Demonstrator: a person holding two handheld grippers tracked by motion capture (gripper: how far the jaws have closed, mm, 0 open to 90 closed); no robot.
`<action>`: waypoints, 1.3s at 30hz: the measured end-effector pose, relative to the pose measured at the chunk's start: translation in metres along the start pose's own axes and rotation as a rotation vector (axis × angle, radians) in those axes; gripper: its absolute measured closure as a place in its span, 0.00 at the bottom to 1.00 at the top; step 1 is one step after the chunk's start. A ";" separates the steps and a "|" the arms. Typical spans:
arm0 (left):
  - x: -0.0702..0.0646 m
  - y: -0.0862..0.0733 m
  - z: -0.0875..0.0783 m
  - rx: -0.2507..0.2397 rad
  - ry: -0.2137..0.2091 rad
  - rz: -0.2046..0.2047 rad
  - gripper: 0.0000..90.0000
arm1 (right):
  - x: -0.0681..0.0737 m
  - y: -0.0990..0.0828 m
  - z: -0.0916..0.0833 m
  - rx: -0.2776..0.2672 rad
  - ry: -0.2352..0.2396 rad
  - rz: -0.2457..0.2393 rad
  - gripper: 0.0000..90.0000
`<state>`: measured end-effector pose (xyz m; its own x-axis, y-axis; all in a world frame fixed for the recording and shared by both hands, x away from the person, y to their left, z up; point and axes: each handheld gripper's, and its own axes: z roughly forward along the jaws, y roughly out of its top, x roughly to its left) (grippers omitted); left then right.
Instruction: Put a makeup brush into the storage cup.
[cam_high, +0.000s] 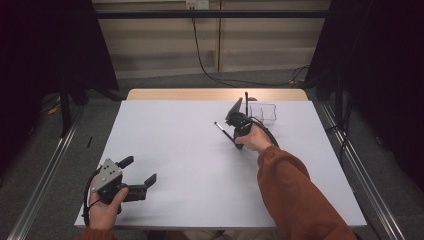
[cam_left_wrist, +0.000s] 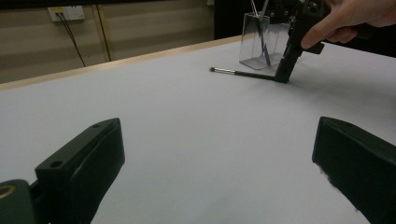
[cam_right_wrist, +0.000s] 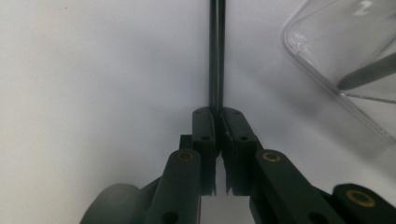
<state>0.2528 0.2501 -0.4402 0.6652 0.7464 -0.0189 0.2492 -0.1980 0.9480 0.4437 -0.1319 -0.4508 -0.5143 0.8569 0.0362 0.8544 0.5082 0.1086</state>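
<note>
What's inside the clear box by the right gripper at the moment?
The clear box holds at least one thin dark brush handle, leaning upright. The right gripper and hand cover its right side, so anything more there stays hidden. Another brush lies outside on the table, clamped by that gripper.

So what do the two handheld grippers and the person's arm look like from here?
Both are black two-jaw tools. The left gripper has chunky, blocky jaws and a grey three-cornered plate with small dark holes on top. The right gripper has slim jaws on linkage arms with brass-coloured pivot rings, and a black cable trails from it. The right arm wears a rust-orange sleeve.
</note>
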 end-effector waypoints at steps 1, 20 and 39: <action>0.000 0.000 0.000 0.000 0.000 0.000 0.03 | 0.000 0.000 0.000 0.001 0.000 0.002 0.93; 0.001 -0.001 0.000 0.003 0.003 -0.002 0.03 | -0.002 -0.004 -0.001 -0.021 0.016 -0.016 0.94; 0.001 -0.001 0.000 0.005 0.004 0.000 0.03 | -0.006 -0.021 -0.015 -0.131 0.081 -0.013 0.94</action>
<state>0.2530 0.2508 -0.4407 0.6620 0.7493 -0.0177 0.2527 -0.2009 0.9464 0.4280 -0.1490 -0.4382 -0.5342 0.8378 0.1132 0.8332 0.4991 0.2383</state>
